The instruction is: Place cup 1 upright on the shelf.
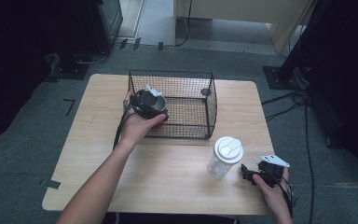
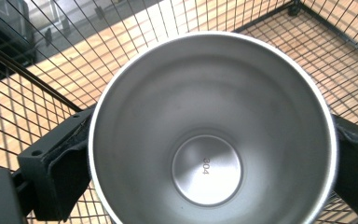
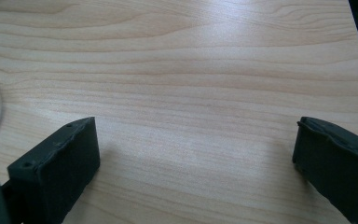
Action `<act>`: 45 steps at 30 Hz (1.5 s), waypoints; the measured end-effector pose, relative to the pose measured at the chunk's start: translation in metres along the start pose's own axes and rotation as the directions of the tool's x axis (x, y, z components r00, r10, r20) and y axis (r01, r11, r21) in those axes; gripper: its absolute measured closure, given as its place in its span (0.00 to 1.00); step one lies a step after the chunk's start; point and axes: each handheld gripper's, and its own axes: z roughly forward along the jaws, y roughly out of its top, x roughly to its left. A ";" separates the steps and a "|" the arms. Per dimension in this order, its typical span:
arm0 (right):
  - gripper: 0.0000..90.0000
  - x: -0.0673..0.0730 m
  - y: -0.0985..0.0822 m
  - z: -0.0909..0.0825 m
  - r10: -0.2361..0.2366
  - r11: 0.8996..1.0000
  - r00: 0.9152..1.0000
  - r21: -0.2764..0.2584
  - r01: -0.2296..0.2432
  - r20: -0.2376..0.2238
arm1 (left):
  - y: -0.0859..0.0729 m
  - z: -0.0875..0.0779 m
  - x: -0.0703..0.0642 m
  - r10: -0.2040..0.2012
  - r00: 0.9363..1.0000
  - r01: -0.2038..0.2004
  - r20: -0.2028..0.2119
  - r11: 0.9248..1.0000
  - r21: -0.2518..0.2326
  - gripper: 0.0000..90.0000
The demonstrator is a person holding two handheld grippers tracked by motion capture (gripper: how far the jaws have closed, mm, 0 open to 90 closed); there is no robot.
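Steel cup (image 2: 212,135) sits right under my left gripper (image 2: 212,154), clenched at the rim by both jaws, bare and shiny inside with 304 stamped on its bottom, and it's hanging over the near left corner of the wire basket (image 1: 200,88), so I'd call the carry done and the set-down still to come. Over to the right, the clear bottle (image 1: 224,157) with its white lid waits on the table (image 1: 168,172), and my right gripper (image 1: 248,175) rests just beside it, jaws spread wide, holding nothing.
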 end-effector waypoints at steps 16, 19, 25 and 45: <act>0.01 0.000 0.000 0.000 0.000 1.000 1.000 0.000 0.000 0.000 | 0.004 -0.032 0.007 -0.033 0.998 0.040 0.053 0.990 -0.138 0.03; 0.01 0.000 0.000 0.000 0.000 1.000 1.000 0.000 0.000 0.000 | 0.004 -0.039 0.008 -0.036 0.998 0.045 0.060 0.986 -0.160 0.03; 0.01 0.000 0.000 0.000 0.000 1.000 1.000 0.000 0.000 0.000 | 0.000 -0.055 0.013 -0.055 0.996 0.067 0.063 0.977 -0.204 0.03; 0.01 0.000 0.000 0.000 0.000 1.000 1.000 0.001 0.000 0.000 | -0.049 -0.094 0.036 -0.104 0.992 0.120 0.074 0.958 -0.260 0.03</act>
